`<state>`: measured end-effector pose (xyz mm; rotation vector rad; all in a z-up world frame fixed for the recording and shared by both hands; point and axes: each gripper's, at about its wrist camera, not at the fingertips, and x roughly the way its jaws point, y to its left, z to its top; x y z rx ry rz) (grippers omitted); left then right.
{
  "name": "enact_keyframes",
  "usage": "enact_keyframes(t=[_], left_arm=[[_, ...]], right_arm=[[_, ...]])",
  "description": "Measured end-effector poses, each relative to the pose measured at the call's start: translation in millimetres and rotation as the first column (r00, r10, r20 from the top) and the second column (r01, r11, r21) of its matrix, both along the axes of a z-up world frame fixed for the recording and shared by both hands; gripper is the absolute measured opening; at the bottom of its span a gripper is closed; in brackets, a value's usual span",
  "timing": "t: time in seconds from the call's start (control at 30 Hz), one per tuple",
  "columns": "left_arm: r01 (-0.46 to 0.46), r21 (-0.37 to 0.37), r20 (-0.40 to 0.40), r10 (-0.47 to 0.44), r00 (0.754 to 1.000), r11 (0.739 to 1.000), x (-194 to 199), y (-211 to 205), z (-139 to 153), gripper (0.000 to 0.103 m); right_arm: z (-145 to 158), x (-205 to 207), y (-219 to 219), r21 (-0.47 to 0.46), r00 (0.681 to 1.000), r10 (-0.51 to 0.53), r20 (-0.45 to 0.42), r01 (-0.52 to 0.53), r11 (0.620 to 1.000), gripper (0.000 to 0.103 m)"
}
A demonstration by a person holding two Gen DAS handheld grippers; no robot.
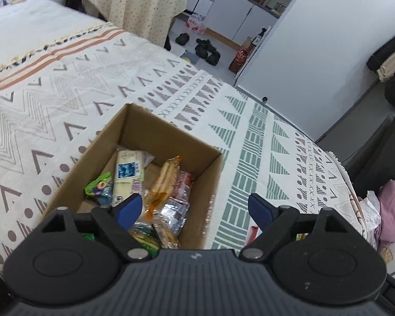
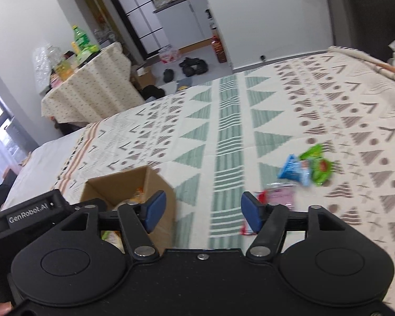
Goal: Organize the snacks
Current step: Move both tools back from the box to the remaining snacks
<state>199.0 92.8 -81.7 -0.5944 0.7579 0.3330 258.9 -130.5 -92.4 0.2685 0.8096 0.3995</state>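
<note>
- The cardboard box (image 1: 155, 142) stands open on the patterned bedspread (image 1: 65, 84), holding a white cracker pack (image 1: 129, 173), an orange biscuit sleeve (image 1: 163, 181) and foil packets (image 1: 175, 213).
- Left gripper (image 1: 194, 208) hangs over the box's right wall, jaws spread with nothing between them.
- Right gripper (image 2: 202, 212) is released and empty over the green stripe, right of the box.
- Loose on the bedspread to the right: a blue packet (image 2: 293, 169), a green packet (image 2: 317, 164), a pink packet (image 2: 279, 192).
- The far bed edge lies bare.
</note>
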Motion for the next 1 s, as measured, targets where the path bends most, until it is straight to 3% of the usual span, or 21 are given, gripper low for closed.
enact_keyframes(t=[0.3,1.0], left_arm=[[0.092,0.093,0.043,-0.097,0.994,0.991,5.5,-41.1,11.0,0.094],[0.224,0.142,0.003,-0.227,0.974,0.964,21.2,-101.2,7.5,0.095]], right_arm=[[2.1,-6.3,-48.4,-0.023,0.999,-0.053,0.008,0.053,0.998,0.076],[-9.1,-11.2,-116.8,0.026,0.995,-0.102,-0.002,0.102,0.994,0.081]])
